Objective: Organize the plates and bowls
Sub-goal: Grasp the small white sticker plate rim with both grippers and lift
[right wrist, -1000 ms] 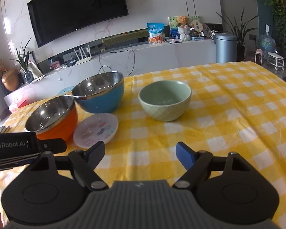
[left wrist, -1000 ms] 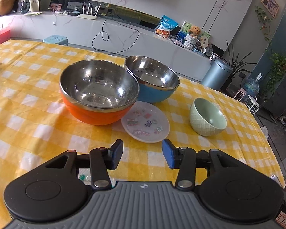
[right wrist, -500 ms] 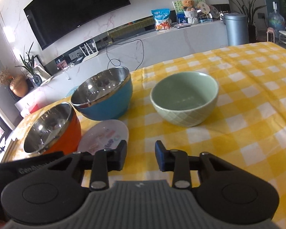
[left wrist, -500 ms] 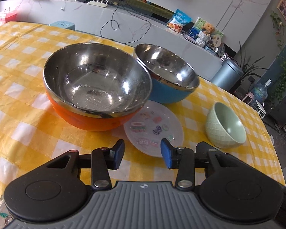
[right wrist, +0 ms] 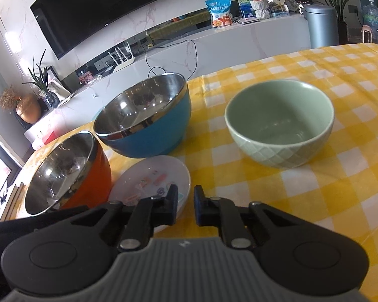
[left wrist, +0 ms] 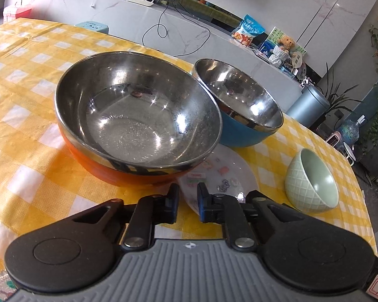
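Resting on the yellow-and-white checked tablecloth [left wrist: 37, 136] are four pieces of tableware: a large orange bowl with a stainless steel lining [left wrist: 138, 115], a blue bowl with a stainless steel lining [left wrist: 242, 105] touching its far rim, a small white plate with printed stickers [left wrist: 226, 176] partly tucked under the orange bowl's edge, and a pale green ceramic bowl with a quilted outer wall [left wrist: 312, 181] standing apart on the right. Nothing is stacked yet, so organizing appears to be at its start. The left gripper [left wrist: 187, 201] hovers at the plate's near rim with its jaws narrowed to a small gap, holding nothing; that narrow gap would suit pinching a thin rim. The right gripper [right wrist: 185, 207] is likewise nearly closed and empty, just beside the plate [right wrist: 151, 181], with the green bowl [right wrist: 279, 123] ahead of it. Nesting probably requires the plate to be freed first.
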